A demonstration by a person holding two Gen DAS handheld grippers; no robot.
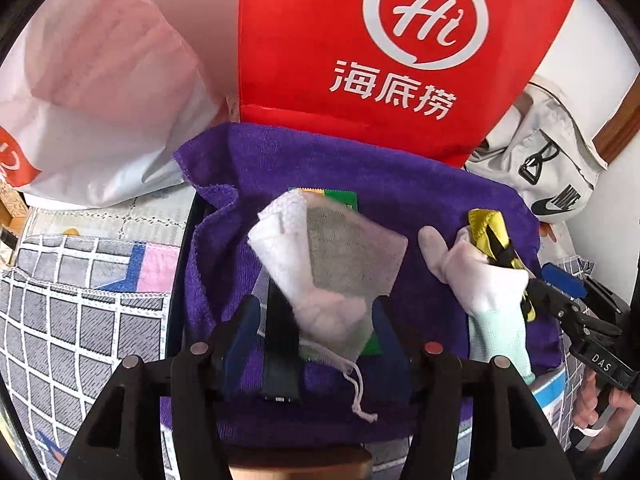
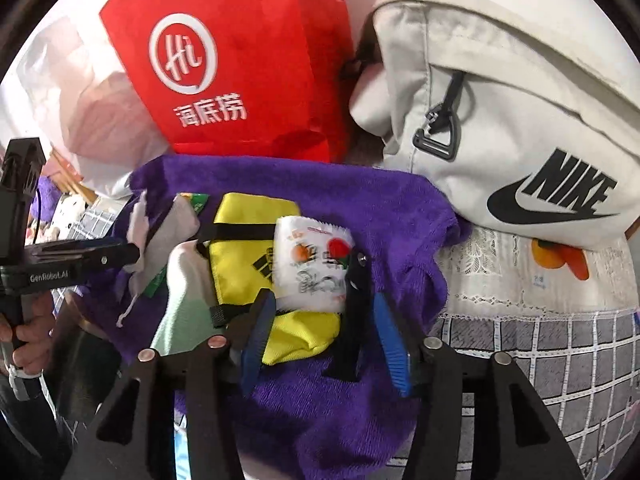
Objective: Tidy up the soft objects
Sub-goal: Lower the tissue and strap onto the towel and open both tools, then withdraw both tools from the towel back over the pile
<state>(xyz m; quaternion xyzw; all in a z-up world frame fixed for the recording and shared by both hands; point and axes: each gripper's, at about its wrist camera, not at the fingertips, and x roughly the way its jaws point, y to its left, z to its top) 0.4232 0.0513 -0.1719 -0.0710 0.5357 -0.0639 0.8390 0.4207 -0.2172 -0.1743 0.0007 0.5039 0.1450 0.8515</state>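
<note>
A purple towel (image 1: 360, 168) (image 2: 360, 208) lies spread under both grippers. My left gripper (image 1: 316, 320) is open around a white sock (image 1: 288, 256) and a grey mesh drawstring pouch (image 1: 352, 256); a green packet (image 1: 340, 196) peeks out behind them. My right gripper (image 2: 320, 328) is open above a yellow pouch with black straps (image 2: 240, 256) and a white printed tissue pack (image 2: 316, 268). A white and mint sock (image 1: 492, 292) (image 2: 188, 292) lies beside the yellow pouch.
A red paper bag (image 1: 400, 40) (image 2: 240, 60) stands behind the towel. A white plastic bag (image 1: 100, 92) sits at the left. A beige Nike bag (image 2: 520, 120) (image 1: 552, 168) sits at the right. A grey checked cloth (image 1: 80, 320) (image 2: 540, 352) covers the surface.
</note>
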